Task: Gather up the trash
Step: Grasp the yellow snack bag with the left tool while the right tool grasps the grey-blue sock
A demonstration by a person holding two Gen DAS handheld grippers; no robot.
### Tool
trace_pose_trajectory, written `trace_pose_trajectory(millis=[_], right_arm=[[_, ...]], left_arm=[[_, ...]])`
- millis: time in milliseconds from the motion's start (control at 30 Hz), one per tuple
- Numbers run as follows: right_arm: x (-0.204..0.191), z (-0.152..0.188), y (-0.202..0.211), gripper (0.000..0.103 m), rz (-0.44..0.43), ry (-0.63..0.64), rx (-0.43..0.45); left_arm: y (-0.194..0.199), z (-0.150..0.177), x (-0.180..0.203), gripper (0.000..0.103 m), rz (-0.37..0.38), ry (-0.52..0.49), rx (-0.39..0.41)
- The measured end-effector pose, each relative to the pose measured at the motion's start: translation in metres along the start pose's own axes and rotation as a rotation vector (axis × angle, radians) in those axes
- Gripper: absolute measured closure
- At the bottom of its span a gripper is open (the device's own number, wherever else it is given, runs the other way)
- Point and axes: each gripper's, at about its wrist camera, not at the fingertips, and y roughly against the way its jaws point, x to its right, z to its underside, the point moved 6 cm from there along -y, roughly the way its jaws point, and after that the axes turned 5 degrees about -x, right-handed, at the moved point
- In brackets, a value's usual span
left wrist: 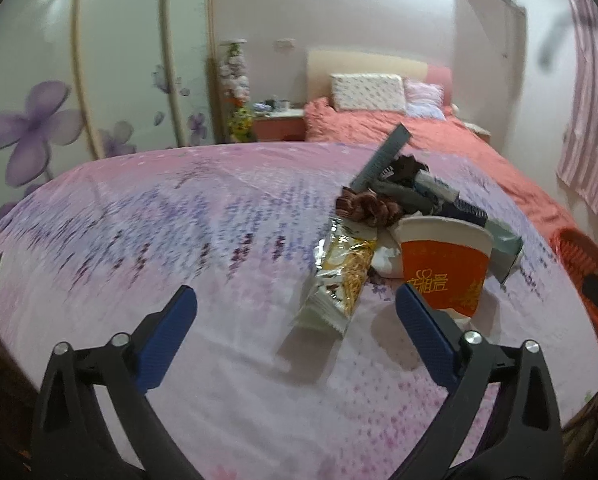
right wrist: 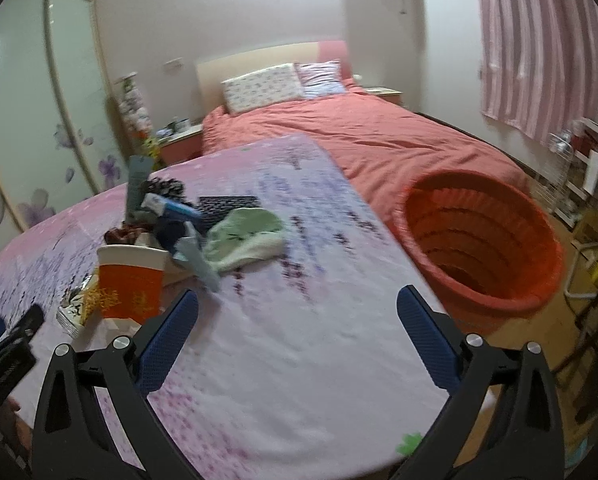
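**Open claws closing in on table-top litter**

Nearest the lens, blue-padded fingers of the left gripper [left wrist: 295, 312] spread wide, nothing between them. Just beyond, a crinkled gold-and-silver foil snack wrapper [left wrist: 339, 276], long axis running away from the claw and leaning slightly right, near end lying between the fingers' line and a little right of centre. Touching its right side, an upright red-and-white paper cup [left wrist: 445, 264], directly ahead of the right-hand finger. Behind both, a heap of mixed clutter [left wrist: 411, 192] with a grey comb-like strip sticking up; pieces too tangled and blurred to count.

Right gripper [right wrist: 297, 312] likewise spread apart and empty, aimed at bare pink floral tablecloth [right wrist: 299, 360], cup and wrapper off to its left. Left claw judged the nearer of the two to the wrapper. To the right of the table, on the floor, one round orange plastic basket [right wrist: 479, 232], mouth tipped toward the camera, likely destination for the trash.

Counted: one wrapper, one cup, one pale green cloth [right wrist: 247, 236], one basket, two grippers.
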Motion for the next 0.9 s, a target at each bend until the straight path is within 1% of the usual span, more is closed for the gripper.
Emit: trace_pose_trajectory(millis=[33,133,233,300,367,433,533,667,733,800,833,900], right_arm=[[-0.005,-0.002,-0.004,0.009,-0.004,0.01,-0.001],[-0.012,-0.006,-0.013,0.011,-0.012,0.024,-0.005],[-0.015,-0.011,-0.024,0.015,-0.029,0.032,-0.007],[-0.018,-0.014,-0.032,0.019,-0.062,0.033,-0.025],[-0.024,-0.017,-0.04,0.024,-0.108,0.036,-0.047],[-0.029,-0.018,-0.048,0.029,-0.132,0.046,-0.061],[-0.04,-0.019,-0.057,0.036,-0.16,0.065,-0.082],[-0.055,-0.02,-0.068,0.044,-0.189,0.09,-0.103],[-0.062,-0.022,-0.074,0.047,-0.207,0.101,-0.116],[-0.066,-0.023,-0.084,0.05,-0.225,0.1,-0.145],[-0.067,-0.023,-0.088,0.052,-0.232,0.098,-0.161],[-0.07,-0.023,-0.094,0.057,-0.243,0.102,-0.179]], left_arm=[[-0.009,-0.003,0.001,0.011,0.005,-0.011,-0.011],[-0.04,-0.006,0.007,0.019,0.037,-0.05,-0.086],[-0.064,-0.008,0.006,0.027,0.058,-0.045,-0.151],[-0.076,-0.009,0.006,0.029,0.089,-0.032,-0.188],[-0.086,-0.012,0.007,0.03,0.099,-0.029,-0.209],[-0.094,-0.014,0.009,0.033,0.101,-0.033,-0.225],[-0.1,-0.017,0.01,0.039,0.102,-0.038,-0.236],[-0.109,-0.02,0.011,0.048,0.078,-0.043,-0.246],[-0.112,-0.021,0.009,0.048,0.078,-0.034,-0.253],[-0.114,-0.023,0.005,0.045,0.072,-0.03,-0.255],[-0.115,-0.024,0.005,0.042,0.066,-0.033,-0.255],[-0.117,-0.026,0.006,0.041,0.069,-0.041,-0.255]])
